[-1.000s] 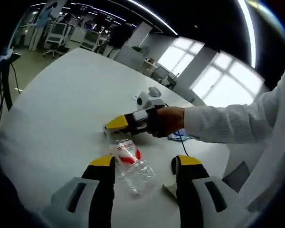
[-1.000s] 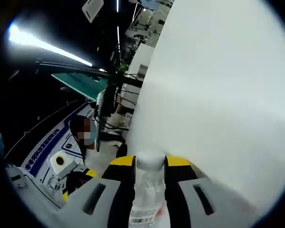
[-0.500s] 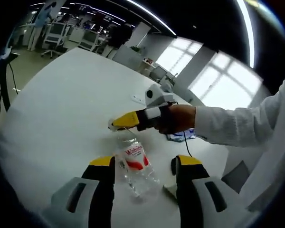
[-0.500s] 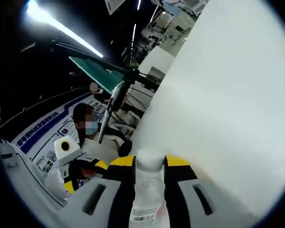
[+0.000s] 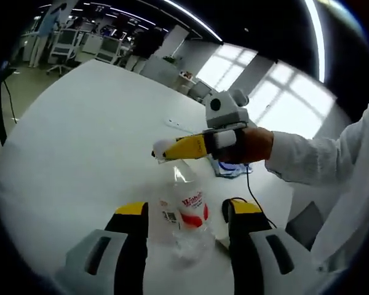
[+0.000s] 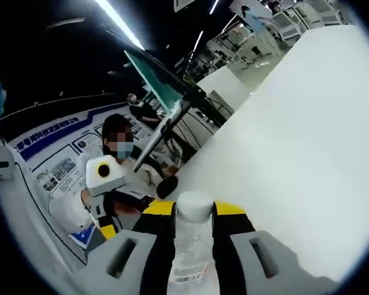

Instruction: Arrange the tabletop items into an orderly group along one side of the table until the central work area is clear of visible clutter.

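The right tongs (image 5: 162, 149) pinch a clear plastic bottle (image 5: 187, 212) by its capped neck, the cap (image 6: 194, 205) sitting between the yellow tips in the right gripper view. In the left gripper view the bottle stands nearly upright, its base on or just above the white counter (image 5: 80, 141), between the spread jaws of the left tongs (image 5: 186, 209), which hold nothing. To do this well, keep the neck grip firm and the bottle vertical, carry it low toward one counter edge, and set the base flat before letting go; a thin, apparently empty bottle likely tips easily.
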`<state>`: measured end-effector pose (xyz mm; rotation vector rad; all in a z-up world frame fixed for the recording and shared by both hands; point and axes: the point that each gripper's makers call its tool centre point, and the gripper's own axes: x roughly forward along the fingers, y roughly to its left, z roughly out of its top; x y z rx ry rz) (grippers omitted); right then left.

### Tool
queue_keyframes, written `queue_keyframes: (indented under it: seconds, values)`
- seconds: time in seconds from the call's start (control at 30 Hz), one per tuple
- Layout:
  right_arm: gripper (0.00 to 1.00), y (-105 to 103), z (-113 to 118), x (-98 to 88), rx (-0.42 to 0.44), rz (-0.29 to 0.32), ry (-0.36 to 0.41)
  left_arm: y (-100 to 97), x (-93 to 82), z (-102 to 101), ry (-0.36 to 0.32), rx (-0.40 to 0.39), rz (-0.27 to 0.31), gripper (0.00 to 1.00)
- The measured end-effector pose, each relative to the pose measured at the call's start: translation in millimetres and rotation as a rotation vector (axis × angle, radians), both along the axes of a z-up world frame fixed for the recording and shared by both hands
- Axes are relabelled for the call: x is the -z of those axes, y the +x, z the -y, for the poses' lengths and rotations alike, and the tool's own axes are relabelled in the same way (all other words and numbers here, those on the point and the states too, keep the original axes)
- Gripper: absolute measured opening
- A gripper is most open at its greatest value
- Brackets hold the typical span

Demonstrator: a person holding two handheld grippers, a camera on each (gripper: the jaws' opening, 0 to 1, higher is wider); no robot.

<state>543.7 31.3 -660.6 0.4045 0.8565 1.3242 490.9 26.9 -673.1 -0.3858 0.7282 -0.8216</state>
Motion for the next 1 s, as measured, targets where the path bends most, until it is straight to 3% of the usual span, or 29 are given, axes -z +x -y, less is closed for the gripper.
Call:
queue_keyframes:
  seconds: [0.47,0.67,0.77,0.8,0.83,1.0]
  values:
    - [0.2,-24,5,-22.8,-0.029,0.161,-0.015,-9.9,15.6,27,0.02,0.197,0.051,0.49]
    - [0.2,-33,7,-29.7,-0.038,0.232,-0.042,-17.4,26.4,35,0.045,0.263,0.042,0.46]
    - [0.2,-37,9,-31.8,-0.032,0.253,-0.052,-20.2,24.6,39,0.033,0.295,0.062,0.43]
    - [0.2,-36,10,-31.6,-0.026,0.258,-0.054,-26.1,20.1,44,0.008,0.36,0.102,0.4]
    - [0.2,-37,12,-31.9,-0.02,0.264,-0.054,-21.2,20.2,44,0.021,0.339,0.124,0.4]
    - [0.19,-38,21,-35.9,0.028,0.293,-0.049,-24.1,16.3,45,0.016,0.377,0.152,0.39]
